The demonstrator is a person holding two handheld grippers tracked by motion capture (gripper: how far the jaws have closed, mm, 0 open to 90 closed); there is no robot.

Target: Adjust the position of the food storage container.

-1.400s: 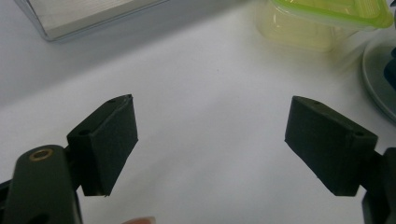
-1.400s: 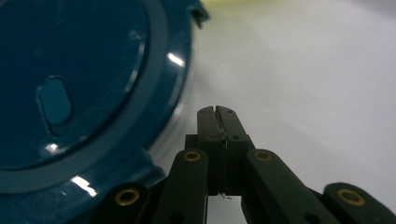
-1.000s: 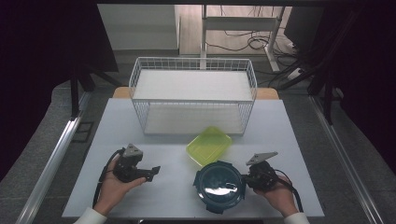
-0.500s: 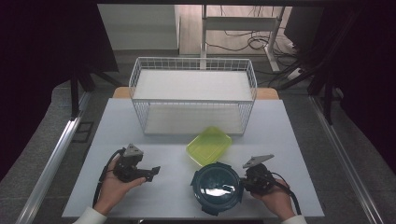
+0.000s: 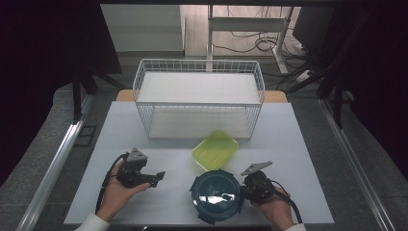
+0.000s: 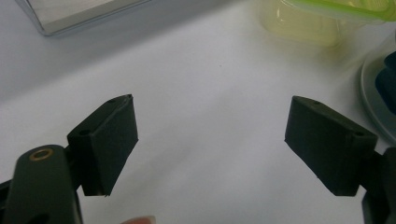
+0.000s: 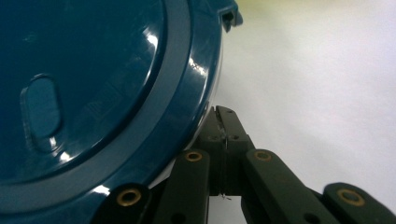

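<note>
Right gripper closed against the blue container; left gripper waiting open.

My right gripper (image 5: 246, 188) has its jaws pressed fully together, tips at the rim of the round dark-blue lidded container (image 5: 215, 195) near the table's (image 5: 298, 144) front edge; I can't tell whether they pinch the lid's lip or merely nudge it, though the low angle looks to me like a way to get under the rim. My left gripper (image 5: 159, 176) rests toward the front-left corner, jaws wide with nothing between them, probably kept clear until needed. The yellow-green tub (image 5: 215, 149) sits just behind the container, before the wire basket (image 5: 199, 115) along the back edge.
</note>
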